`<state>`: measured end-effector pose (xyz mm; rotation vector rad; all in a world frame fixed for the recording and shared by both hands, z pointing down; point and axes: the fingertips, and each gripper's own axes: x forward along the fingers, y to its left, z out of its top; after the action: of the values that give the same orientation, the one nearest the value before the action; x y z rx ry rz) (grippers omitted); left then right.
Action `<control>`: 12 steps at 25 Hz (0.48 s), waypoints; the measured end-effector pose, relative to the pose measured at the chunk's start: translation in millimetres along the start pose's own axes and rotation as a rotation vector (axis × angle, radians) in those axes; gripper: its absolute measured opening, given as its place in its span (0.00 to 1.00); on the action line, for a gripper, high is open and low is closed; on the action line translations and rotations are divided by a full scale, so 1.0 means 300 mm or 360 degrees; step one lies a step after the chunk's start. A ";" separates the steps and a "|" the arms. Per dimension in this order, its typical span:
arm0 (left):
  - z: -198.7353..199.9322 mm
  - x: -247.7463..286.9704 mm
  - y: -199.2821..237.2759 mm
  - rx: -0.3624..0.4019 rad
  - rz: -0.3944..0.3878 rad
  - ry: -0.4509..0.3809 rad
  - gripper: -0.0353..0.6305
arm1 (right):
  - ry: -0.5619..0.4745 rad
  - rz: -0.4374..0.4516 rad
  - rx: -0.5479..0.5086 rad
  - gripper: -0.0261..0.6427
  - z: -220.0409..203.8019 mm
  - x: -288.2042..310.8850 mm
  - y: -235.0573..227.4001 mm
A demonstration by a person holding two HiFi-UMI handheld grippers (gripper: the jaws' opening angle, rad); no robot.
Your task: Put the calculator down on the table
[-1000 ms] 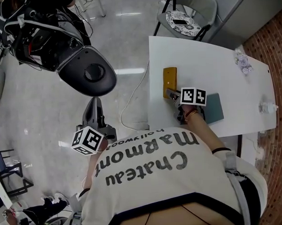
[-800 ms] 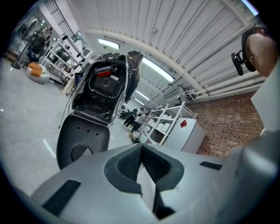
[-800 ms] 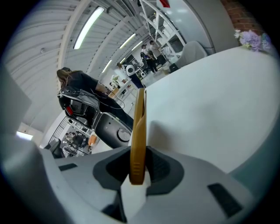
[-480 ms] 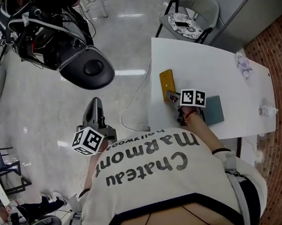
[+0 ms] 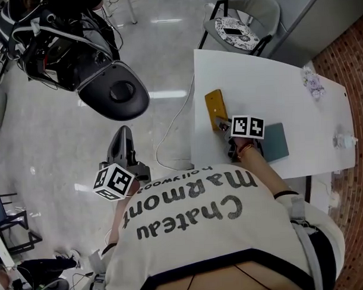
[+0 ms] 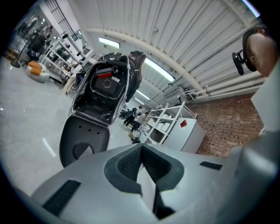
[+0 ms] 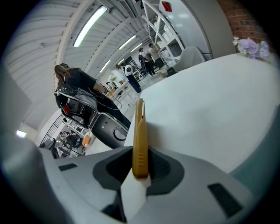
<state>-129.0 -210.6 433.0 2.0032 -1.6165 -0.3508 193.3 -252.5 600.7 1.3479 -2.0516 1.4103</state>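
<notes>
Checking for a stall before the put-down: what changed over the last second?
Very little. The calculator, gripped edge-on in the right hand-held gripper, now leans slightly more toward the left edge of the table. It is not yet released. The left hand-held gripper stays shut and empty, off the table.

calculator [image 5: 216, 107] | mustard-yellow, thin slab | standing on edge, near end clamped in right gripper [image 5: 221, 124] | over tabletop [image 5: 274, 79], by its left edge

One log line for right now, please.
right tool: shut on calculator | calculator: edge-up over table, not flat | left tool: shut, empty
</notes>
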 end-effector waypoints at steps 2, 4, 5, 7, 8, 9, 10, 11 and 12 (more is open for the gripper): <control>0.003 -0.006 0.001 0.0003 0.0001 0.0001 0.06 | -0.0012 -0.0023 0.0001 0.18 0.000 -0.006 -0.001; 0.007 -0.011 0.003 0.0002 0.0001 -0.0002 0.06 | -0.0024 -0.0056 0.0002 0.19 0.002 -0.009 -0.005; 0.010 -0.012 0.004 0.0001 0.0001 -0.0002 0.06 | -0.0026 -0.0073 -0.0001 0.20 0.003 -0.009 -0.007; 0.010 -0.016 0.005 -0.0003 0.0000 -0.0001 0.06 | -0.0024 -0.0101 -0.0012 0.21 0.004 -0.009 -0.009; 0.008 -0.019 0.006 -0.0005 0.0000 0.0001 0.06 | -0.0022 -0.0112 -0.0018 0.22 0.004 -0.010 -0.009; 0.006 -0.022 0.006 -0.0008 0.0002 0.0003 0.06 | -0.0021 -0.0123 -0.0024 0.22 0.004 -0.011 -0.009; 0.005 -0.027 0.008 -0.0011 0.0004 0.0005 0.06 | -0.0021 -0.0134 -0.0029 0.22 0.004 -0.012 -0.010; 0.005 -0.031 0.011 -0.0013 0.0008 0.0005 0.06 | -0.0023 -0.0148 -0.0034 0.23 0.004 -0.013 -0.010; 0.006 -0.036 0.015 -0.0015 0.0012 0.0004 0.06 | -0.0028 -0.0166 -0.0042 0.24 0.006 -0.014 -0.011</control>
<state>-136.4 -201.3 432.6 1.9892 -1.6173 -0.3525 198.6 -252.0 598.8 1.4394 -1.9732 1.3273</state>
